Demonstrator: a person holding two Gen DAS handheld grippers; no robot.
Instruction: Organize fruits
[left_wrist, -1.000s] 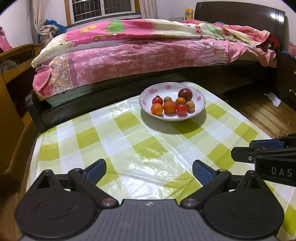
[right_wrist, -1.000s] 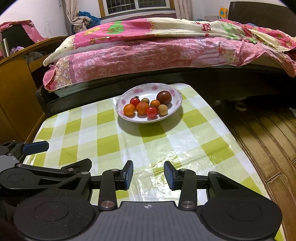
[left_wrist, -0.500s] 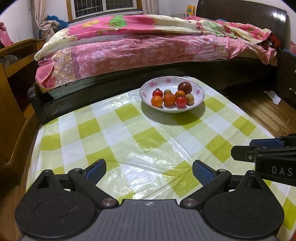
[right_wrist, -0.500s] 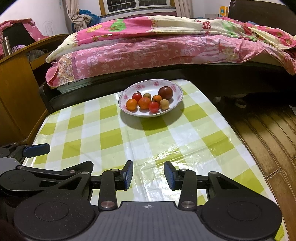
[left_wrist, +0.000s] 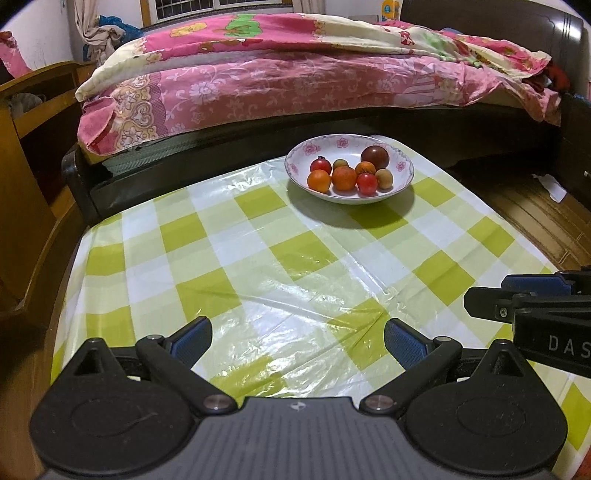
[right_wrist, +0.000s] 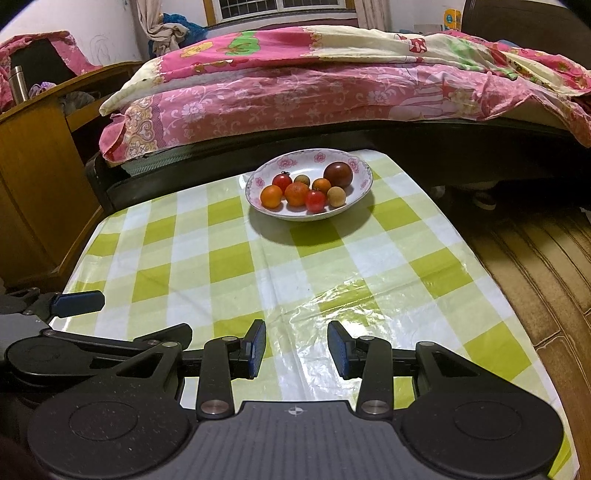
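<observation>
Both my left gripper (left_wrist: 297, 341) and right gripper (right_wrist: 296, 349) hover with fingers spread and empty over the near desk (left_wrist: 258, 258). The fruits (right_wrist: 303, 188) sit piled in the bowl (right_wrist: 258, 201) at the far end. Reaching in, I could nudge one and roll its neighbours; the slick tablecloth (right_wrist: 388, 258) might let the bowl slide.

bowl (left_wrist: 400, 168): white, pink flowers on its rim, upright at the table's far end
fruits (left_wrist: 343, 178): seven in a cluster inside the bowl
colours: oranges and red tomatoes at front; dark reddish-brown fruit (right_wrist: 337, 174) behind
</observation>
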